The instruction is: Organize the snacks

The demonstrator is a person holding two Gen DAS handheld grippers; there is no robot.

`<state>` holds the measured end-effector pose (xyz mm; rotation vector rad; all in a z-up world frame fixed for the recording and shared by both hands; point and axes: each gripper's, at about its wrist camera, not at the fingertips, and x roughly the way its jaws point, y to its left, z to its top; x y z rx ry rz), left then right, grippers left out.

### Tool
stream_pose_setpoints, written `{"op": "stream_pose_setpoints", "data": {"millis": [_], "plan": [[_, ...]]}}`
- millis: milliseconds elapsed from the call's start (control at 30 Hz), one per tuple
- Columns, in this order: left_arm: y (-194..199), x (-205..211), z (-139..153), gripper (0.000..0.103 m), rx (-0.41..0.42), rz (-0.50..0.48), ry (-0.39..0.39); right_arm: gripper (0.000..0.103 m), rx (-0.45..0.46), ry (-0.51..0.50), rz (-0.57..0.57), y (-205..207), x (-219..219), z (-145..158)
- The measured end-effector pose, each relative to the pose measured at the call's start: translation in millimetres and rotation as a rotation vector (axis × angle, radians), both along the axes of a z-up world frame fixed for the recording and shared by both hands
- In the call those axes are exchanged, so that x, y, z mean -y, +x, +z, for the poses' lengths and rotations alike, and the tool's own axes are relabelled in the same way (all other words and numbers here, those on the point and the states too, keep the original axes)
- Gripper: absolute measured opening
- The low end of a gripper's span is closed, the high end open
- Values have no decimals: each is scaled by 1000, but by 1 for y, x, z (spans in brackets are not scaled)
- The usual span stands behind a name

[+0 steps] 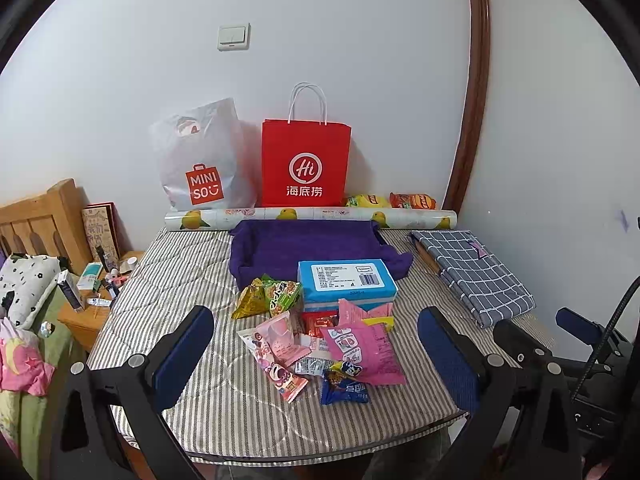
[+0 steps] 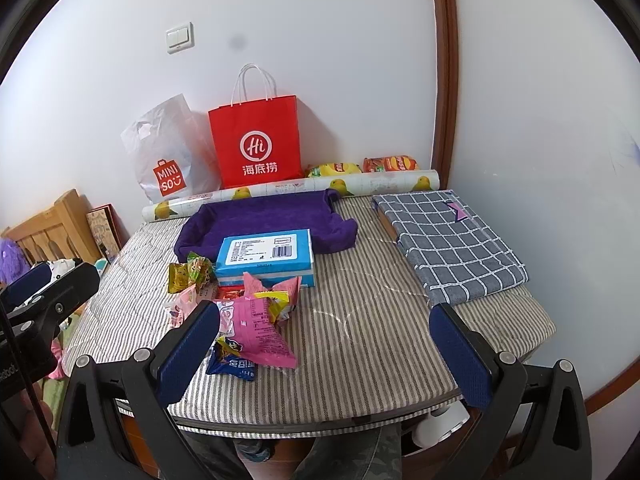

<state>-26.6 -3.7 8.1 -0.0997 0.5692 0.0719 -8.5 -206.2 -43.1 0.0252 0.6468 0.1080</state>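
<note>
Black angular frames on both: left gripper and right gripper, each with two fingers faced in blue textured pads and pinned by round silver screws. Black cable along the right unit, white lettering on the left unit's housing. Camouflage-print trousers below the tabletop edge.
</note>
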Motion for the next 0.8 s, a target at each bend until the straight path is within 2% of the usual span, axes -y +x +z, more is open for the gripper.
{"op": "stream_pose_setpoints", "data": {"millis": [533, 800], "plan": [[6, -5, -8, 103, -19, 18, 2, 103, 5, 2, 23, -1, -7, -4], [22, -34, -33, 103, -83, 74, -9, 103, -50, 12, 50, 16, -15, -28]]}}
